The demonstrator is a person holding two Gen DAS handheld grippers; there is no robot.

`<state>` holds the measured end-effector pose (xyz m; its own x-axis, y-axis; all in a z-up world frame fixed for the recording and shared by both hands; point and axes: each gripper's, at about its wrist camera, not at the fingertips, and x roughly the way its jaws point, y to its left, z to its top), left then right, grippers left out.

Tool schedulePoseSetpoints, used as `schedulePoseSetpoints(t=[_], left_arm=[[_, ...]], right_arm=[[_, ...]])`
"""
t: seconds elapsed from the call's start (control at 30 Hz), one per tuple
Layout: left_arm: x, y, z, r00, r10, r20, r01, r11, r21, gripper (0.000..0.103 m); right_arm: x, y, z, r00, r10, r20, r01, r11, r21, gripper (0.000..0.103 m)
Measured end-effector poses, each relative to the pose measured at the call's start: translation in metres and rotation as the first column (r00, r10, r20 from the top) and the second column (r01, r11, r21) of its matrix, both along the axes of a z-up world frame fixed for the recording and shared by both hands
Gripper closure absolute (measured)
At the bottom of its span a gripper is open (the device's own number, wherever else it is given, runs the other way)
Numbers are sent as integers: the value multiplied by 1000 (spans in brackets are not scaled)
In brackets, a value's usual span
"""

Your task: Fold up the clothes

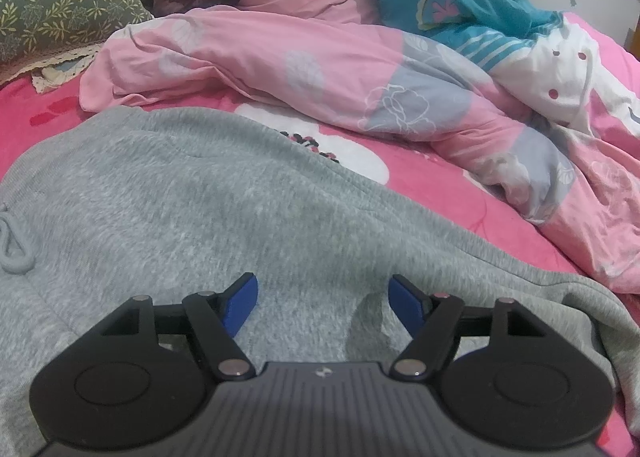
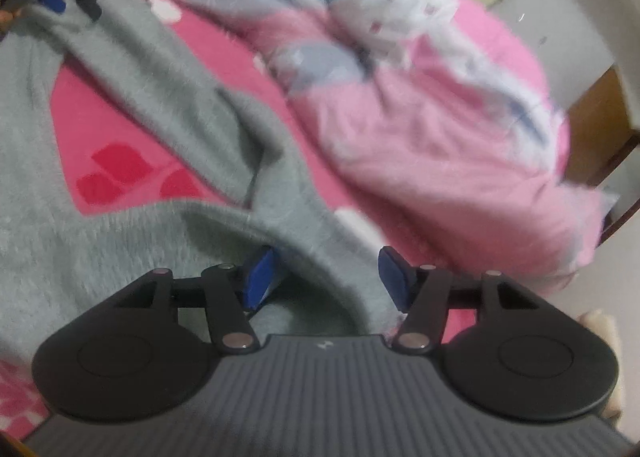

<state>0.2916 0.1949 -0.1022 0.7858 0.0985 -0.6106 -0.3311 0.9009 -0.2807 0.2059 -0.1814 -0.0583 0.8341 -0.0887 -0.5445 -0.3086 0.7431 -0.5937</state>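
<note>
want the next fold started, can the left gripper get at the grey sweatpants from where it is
Probably yes. The left gripper stands open right over the grey sweatpants, with nothing between its pads and the cloth. The pink duvet lies further back on the bed, out of the way.

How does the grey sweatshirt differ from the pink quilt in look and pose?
The grey sweatshirt is plain, fuzzy knit; the pink quilt is smooth with grey and white flower patches. The sweatshirt lies spread fairly flat nearest the cameras; the quilt is bunched in a heap farther back. Both lie on the pink bedsheet.
</note>
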Motion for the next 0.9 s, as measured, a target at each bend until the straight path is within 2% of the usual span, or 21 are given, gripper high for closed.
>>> schedulePoseSetpoints(t=[0.03,0.07,0.1,0.2,0.3,0.43,0.53,0.67,0.7,0.77,0.8,0.87,0.9], left_arm=[[0,0,0,1000,0,0,0,1000,1,29],[0,0,0,1000,-1,-1,1,1000,0,29],[0,0,0,1000,0,0,0,1000,0,29],[1,-1,0,1000,0,-2,0,1000,5,29],[1,-2,0,1000,-1,-3,1,1000,14,28],[1,-3,0,1000,-3,-4,3,1000,18,28],[1,-2,0,1000,-2,-4,2,1000,13,28],[1,-3,0,1000,-1,-4,1,1000,20,28],[1,-4,0,1000,-1,-5,1,1000,23,28],[1,-5,0,1000,0,-5,1,1000,26,28],[1,-5,0,1000,0,-4,0,1000,27,28],[1,-6,0,1000,0,-4,0,1000,29,28],[1,-7,0,1000,0,-5,0,1000,30,28]], right_arm=[[2,-3,-1,999,-17,-28,18,1000,24,65],[-1,-9,0,998,-41,-56,44,997,65,91],[-6,-15,4,995,-60,-74,67,992,107,97],[-41,-27,28,995,-81,-51,91,967,236,100],[-85,-34,59,995,-93,-35,99,915,392,100],[-147,-40,80,994,-56,-94,103,780,618,100],[-181,-39,80,993,-2,-122,89,697,712,100],[-210,-34,82,993,66,-94,37,591,806,100],[-212,-30,80,993,81,-87,22,590,807,100],[-210,-15,68,985,120,-121,19,627,779,96],[-206,-6,58,975,141,-172,40,650,759,94],[-196,11,35,933,178,-312,103,700,707,69],[-193,18,27,914,174,-367,128,735,666,63]])
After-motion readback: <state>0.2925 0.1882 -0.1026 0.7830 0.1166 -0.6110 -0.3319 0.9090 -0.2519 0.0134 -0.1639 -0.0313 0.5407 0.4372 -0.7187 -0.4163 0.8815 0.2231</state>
